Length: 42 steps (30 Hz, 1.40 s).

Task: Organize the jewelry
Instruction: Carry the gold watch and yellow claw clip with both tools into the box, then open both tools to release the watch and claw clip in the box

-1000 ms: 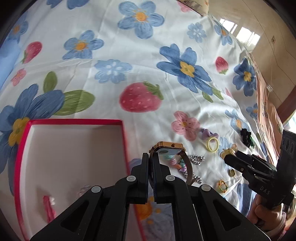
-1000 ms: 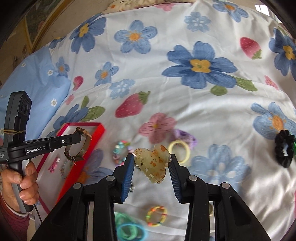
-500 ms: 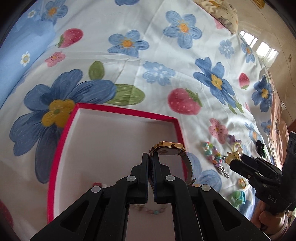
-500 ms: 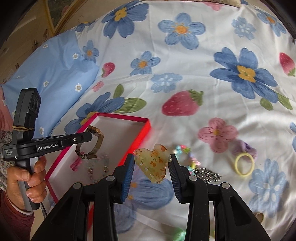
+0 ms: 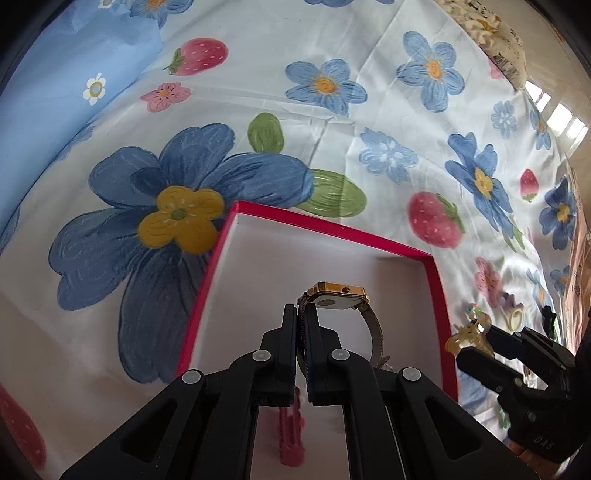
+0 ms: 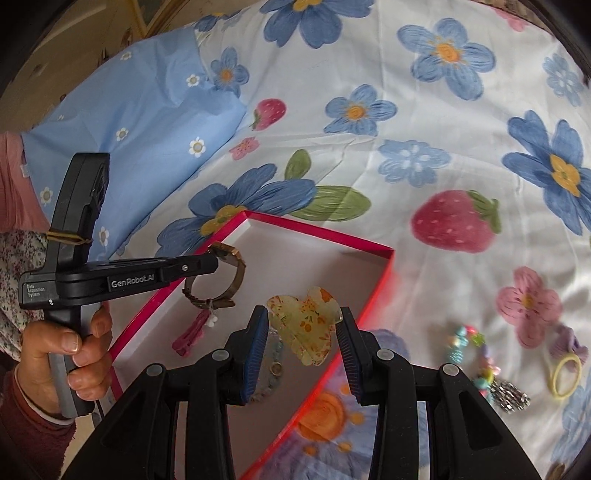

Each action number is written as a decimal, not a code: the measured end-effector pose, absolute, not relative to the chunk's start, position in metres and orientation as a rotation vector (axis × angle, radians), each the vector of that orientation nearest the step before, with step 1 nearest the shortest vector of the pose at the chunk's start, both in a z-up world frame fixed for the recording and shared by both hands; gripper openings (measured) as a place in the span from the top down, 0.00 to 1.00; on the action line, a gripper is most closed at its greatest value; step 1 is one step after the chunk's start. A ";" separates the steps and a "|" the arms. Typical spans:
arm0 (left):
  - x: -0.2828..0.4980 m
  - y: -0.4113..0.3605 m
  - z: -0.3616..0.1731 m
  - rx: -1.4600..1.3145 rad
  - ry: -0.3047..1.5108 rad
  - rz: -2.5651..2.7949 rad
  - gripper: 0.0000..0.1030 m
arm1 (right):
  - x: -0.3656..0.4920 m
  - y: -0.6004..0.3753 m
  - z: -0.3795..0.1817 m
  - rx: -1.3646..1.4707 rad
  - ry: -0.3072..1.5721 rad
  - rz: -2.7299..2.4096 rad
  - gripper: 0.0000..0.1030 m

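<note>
Right wrist view | left gripper (image 6: 212, 260) pinches gold mesh-band watch (image 6: 225, 280) above red-rimmed box (image 6: 373, 291) | inside: pink clip (image 6: 190, 332), bead bracelet (image 6: 275, 363) | right gripper (image 6: 301, 328) clamps glossy amber claw clip (image 6: 304, 325) over box edge | right, on floral sheet (image 6: 369, 158): beaded bracelet (image 6: 476, 354), yellow hair tie (image 6: 565, 374) remain; roughly half done

A white bedsheet (image 5: 332, 122) printed with blue flowers, strawberries and green leaves covers the bed; a light blue pillow (image 5: 62, 85) with small white daisies lies at its far left corner; beyond the right edge, a tan floor (image 5: 576, 107) catches bright window glare; a gilt picture frame (image 6: 162, 14) shows on the wall behind.
</note>
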<state>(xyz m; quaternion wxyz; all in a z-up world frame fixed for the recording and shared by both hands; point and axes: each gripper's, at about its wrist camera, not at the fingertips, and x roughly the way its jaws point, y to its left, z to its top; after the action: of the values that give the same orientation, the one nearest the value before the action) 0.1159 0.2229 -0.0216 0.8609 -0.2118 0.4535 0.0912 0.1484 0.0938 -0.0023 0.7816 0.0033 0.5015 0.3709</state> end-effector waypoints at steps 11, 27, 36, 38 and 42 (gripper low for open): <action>0.132 0.238 -0.049 -0.448 0.999 0.250 0.97 | 0.156 0.139 -0.038 -0.100 1.159 0.837 0.63; 0.137 0.239 -0.059 -0.442 1.028 0.276 0.95 | 0.161 0.152 -0.053 -0.163 1.199 0.844 0.60; 0.128 0.231 -0.042 -0.396 1.003 0.298 0.82 | 0.159 0.145 -0.044 -0.123 1.196 0.843 0.55; 0.122 0.229 -0.034 -0.402 0.985 0.299 0.82 | 0.158 0.140 -0.040 -0.110 1.191 0.841 0.55; 0.108 0.224 -0.019 -0.421 0.950 0.294 0.80 | 0.153 0.122 -0.026 -0.054 1.170 0.839 0.55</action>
<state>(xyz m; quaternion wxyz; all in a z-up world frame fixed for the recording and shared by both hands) 0.1084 0.2239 -0.0186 0.8579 -0.2003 0.4521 0.1398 0.1532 0.1218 -0.0256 0.7518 -0.0249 0.5355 0.3840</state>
